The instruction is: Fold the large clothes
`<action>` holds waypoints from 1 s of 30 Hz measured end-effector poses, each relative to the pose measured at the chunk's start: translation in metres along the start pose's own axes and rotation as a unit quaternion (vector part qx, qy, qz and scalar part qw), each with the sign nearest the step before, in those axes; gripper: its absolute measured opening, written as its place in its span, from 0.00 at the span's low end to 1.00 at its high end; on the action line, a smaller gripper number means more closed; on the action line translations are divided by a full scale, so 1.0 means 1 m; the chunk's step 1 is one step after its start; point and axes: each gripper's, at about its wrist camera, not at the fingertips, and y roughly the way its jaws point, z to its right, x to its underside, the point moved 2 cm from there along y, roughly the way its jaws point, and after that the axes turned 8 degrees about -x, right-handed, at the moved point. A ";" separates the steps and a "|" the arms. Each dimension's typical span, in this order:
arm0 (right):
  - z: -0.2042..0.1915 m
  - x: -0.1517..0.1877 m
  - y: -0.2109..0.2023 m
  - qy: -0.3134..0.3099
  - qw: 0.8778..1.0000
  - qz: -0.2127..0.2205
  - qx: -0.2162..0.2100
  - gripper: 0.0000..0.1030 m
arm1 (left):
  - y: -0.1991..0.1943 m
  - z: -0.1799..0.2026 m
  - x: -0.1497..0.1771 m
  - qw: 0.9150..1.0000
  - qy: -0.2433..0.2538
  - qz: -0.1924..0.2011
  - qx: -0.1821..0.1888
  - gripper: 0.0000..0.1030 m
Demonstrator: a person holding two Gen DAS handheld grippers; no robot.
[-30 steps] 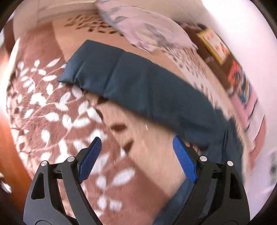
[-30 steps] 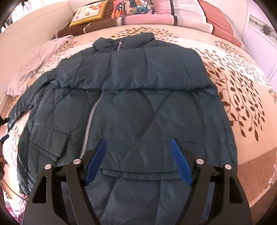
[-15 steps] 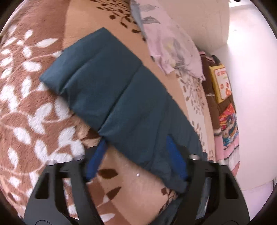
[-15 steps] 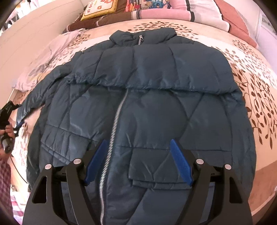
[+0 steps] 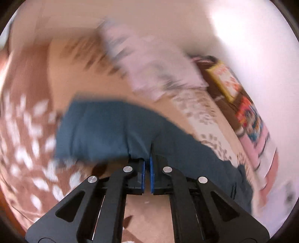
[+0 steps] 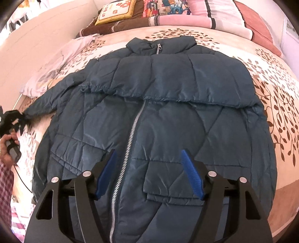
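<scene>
One dark teal puffer jacket (image 6: pixel 168 112) lies front-up and spread flat on the bed (image 6: pixel 271 78), collar toward the pillows, silver zipper (image 6: pixel 130 142) running down its middle. Its hem is cut off at the bottom of the right wrist view, hidden behind the gripper body. One flap pocket (image 6: pixel 168 179) shows right of the zipper; a matching one on the other side can't be made out. One sleeve (image 5: pixel 104 130) stretches out sideways from the jacket; the other isn't visible.

Left gripper (image 5: pixel 147 164): blue fingers (image 5: pixel 143 173) clenched together, pinching the sleeve cuff edge. The left wrist view is badly motion-blurred, so fabric detail is lost. The same gripper shows small at the left edge of the right wrist view at the sleeve end, held by a hand (image 6: pixel 8 142) with a checked cuff, partly cut off.

Right gripper (image 6: pixel 149 173): fingers (image 6: pixel 192 173) spread wide apart, released, holding nothing, hovering above the lower front of the jacket astride the zipper.

Left of the jacket, one pale crumpled floral cloth (image 6: pixel 56 63). Beyond the collar, a pile of pillows: one yellow flowered cushion (image 6: pixel 115 11) and one cartoon-print one (image 6: pixel 168 7), with pink ones beside them. No readable writing anywhere. The bedspread has a brown leaf print.
</scene>
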 end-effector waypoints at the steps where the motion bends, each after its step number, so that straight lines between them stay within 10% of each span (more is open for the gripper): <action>1: 0.002 0.000 -0.002 0.003 1.000 0.003 0.000 0.67 | -0.017 0.018 -0.005 0.999 0.033 0.024 0.012 0.03; 10: 0.045 0.004 -0.029 0.057 0.998 0.036 -0.004 0.67 | -0.148 0.185 0.003 0.952 0.224 0.125 0.170 0.03; 18: 0.107 0.015 -0.066 0.119 0.989 0.080 0.020 0.67 | -0.195 0.308 0.117 0.886 0.365 0.073 0.275 0.03; 23: 0.141 0.023 -0.079 0.149 0.984 0.095 0.025 0.67 | -0.174 0.346 0.196 0.863 0.424 0.014 0.274 0.03; 30: 0.158 0.029 -0.073 0.168 0.982 0.088 0.015 0.67 | -0.114 0.353 0.276 0.851 0.470 -0.063 0.225 0.03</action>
